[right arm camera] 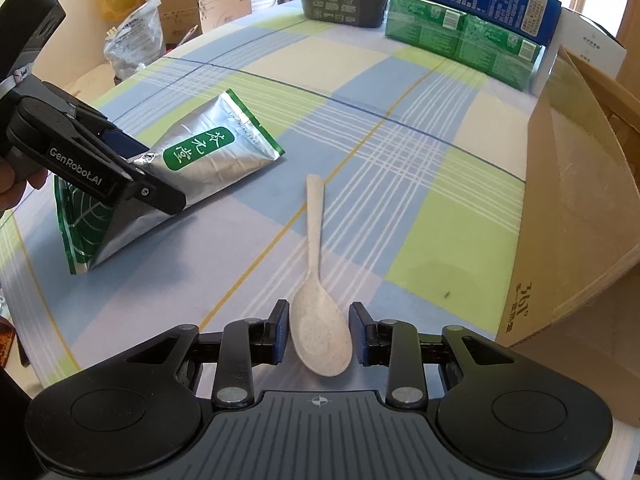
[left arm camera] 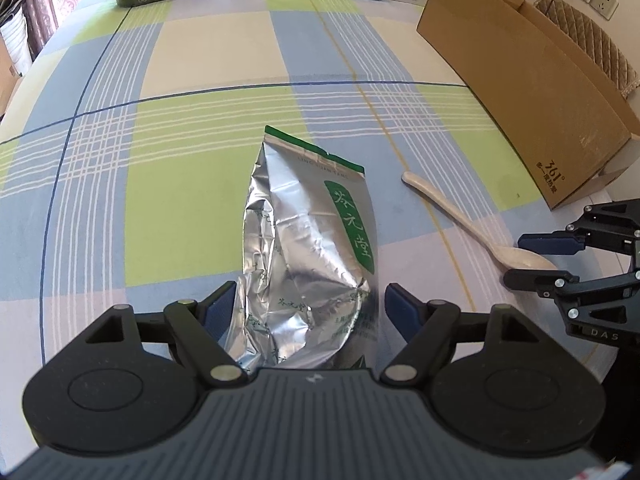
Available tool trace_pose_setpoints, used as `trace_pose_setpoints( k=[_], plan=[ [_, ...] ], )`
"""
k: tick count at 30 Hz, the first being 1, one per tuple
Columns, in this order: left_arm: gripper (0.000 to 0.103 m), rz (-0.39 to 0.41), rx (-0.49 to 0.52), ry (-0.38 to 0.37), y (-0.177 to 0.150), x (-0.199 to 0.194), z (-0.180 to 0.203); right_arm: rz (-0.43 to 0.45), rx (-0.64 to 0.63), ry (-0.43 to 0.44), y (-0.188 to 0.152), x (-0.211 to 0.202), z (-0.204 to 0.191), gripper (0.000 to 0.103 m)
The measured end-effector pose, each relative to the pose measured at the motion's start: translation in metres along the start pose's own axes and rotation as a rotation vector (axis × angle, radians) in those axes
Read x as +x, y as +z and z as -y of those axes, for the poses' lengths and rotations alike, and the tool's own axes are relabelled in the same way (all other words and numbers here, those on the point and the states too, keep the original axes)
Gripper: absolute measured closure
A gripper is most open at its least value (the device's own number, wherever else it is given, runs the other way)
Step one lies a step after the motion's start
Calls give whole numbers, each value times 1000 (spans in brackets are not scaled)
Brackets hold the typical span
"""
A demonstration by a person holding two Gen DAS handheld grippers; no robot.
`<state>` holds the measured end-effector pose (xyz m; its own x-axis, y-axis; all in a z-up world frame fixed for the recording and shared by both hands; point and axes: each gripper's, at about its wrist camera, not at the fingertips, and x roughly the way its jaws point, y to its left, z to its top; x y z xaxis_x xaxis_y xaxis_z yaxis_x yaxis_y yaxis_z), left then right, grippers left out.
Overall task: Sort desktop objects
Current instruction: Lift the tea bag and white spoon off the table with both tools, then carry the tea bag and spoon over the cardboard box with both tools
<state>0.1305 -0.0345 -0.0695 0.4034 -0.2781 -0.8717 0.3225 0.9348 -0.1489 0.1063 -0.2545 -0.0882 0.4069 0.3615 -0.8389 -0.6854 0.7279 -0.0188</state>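
A silver foil tea bag (left arm camera: 308, 248) with a green label lies on the checked tablecloth. My left gripper (left arm camera: 308, 308) is open, its jaws on either side of the bag's near end; a small gap shows at the right pad. In the right wrist view the bag (right arm camera: 208, 152) lies at left with the left gripper (right arm camera: 132, 168) over its near end. A beige spoon (right arm camera: 318, 292) lies handle away, its bowl between the open jaws of my right gripper (right arm camera: 319, 334), not touching. The spoon (left arm camera: 464, 220) and right gripper (left arm camera: 536, 258) show at right in the left wrist view.
An open cardboard box (left arm camera: 532, 92) stands at the table's right side, also in the right wrist view (right arm camera: 580, 200). Green and blue packages (right arm camera: 468, 20) and a dark container (right arm camera: 340, 4) stand at the far edge. The checked tablecloth (left arm camera: 180, 160) covers the table.
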Motion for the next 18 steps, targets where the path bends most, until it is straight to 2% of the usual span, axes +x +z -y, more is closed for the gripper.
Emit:
trace_pose_setpoints(
  k=[3, 6, 14, 18],
  plan=[
    [44, 6, 0, -1, 0, -1, 0, 2, 1, 0, 0, 1, 1, 73],
    [49, 6, 11, -7, 0, -1, 1, -3, 8, 13, 0, 1, 1, 72],
    [50, 6, 10, -14, -1, -3, 2, -10, 8, 4, -1, 1, -1, 65],
    [46, 1, 6, -13, 0, -2, 1, -15, 32, 21, -1, 0, 2, 65]
  ],
)
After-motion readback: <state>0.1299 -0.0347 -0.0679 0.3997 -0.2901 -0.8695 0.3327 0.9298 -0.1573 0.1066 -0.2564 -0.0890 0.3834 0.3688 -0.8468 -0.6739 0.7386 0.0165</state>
